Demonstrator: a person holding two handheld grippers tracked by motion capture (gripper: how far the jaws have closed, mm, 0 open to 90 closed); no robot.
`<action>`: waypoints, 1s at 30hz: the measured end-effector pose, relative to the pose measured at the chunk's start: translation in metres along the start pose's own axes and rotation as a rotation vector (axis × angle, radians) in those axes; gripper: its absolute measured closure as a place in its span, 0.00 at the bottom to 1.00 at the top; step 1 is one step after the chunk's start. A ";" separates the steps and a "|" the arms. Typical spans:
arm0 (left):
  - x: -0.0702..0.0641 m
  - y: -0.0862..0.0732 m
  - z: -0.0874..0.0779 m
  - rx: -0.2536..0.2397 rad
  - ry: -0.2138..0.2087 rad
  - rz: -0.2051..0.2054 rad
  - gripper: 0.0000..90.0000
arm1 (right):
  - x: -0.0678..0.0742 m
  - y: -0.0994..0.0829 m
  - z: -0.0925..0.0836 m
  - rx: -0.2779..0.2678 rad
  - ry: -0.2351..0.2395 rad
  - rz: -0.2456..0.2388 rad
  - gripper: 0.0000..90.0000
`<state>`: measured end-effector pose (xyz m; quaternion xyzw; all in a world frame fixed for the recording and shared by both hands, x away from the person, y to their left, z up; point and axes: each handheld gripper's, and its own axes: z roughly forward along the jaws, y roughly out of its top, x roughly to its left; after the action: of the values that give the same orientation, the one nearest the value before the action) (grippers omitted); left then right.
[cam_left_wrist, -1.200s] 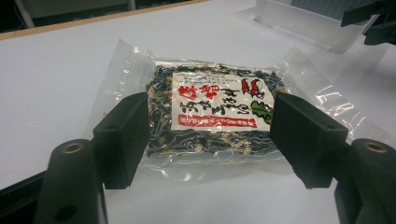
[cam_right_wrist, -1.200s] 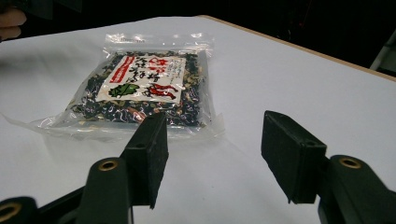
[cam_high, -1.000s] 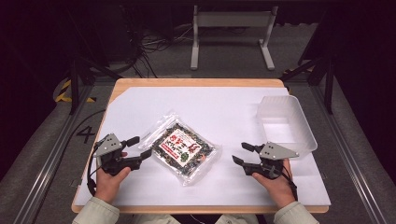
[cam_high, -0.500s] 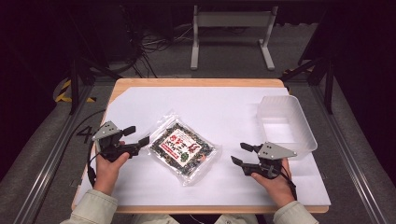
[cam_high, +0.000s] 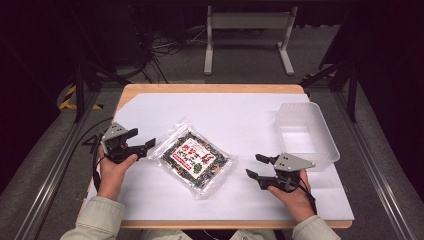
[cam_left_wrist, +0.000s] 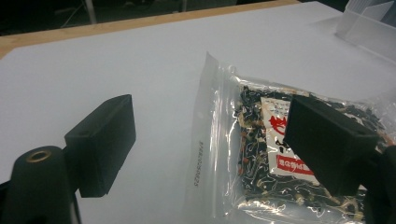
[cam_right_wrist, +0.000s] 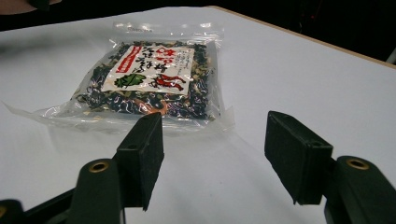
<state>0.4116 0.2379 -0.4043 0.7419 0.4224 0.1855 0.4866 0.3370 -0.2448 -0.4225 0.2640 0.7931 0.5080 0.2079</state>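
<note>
A clear plastic bag of dark dried food with a white and red label (cam_high: 196, 158) lies flat on the white sheet, left of the middle. My left gripper (cam_high: 141, 140) stands open just left of the bag, jaws pointing at its sealed edge; in the left gripper view that edge (cam_left_wrist: 205, 140) lies between the jaws. My right gripper (cam_high: 256, 166) is open too, a short way right of the bag, with nothing between its jaws. In the right gripper view the bag (cam_right_wrist: 149, 79) lies ahead of the jaws, apart from them.
A translucent white plastic container (cam_high: 306, 134) stands empty at the table's right side, behind my right gripper. The white sheet (cam_high: 235, 115) covers most of the wooden table (cam_high: 210, 88). A metal frame and cables stand on the floor beyond the far edge.
My left gripper has moved forward and to the right, up to the bag's left edge. The right gripper has barely shifted. The bag has stayed in place.
</note>
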 end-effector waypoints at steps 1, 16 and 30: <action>0.001 -0.001 0.002 0.009 -0.001 -0.003 0.18 | 0.000 0.000 0.000 0.001 0.000 0.000 0.41; 0.006 -0.018 0.027 0.155 -0.049 -0.077 0.25 | 0.000 -0.001 0.003 0.003 0.041 0.001 0.41; 0.005 -0.025 0.037 0.252 -0.083 -0.089 0.33 | 0.000 -0.003 0.004 0.002 0.059 0.007 0.41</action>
<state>0.4288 0.2256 -0.4436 0.7847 0.4544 0.0786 0.4142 0.3386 -0.2428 -0.4264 0.2518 0.7987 0.5153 0.1824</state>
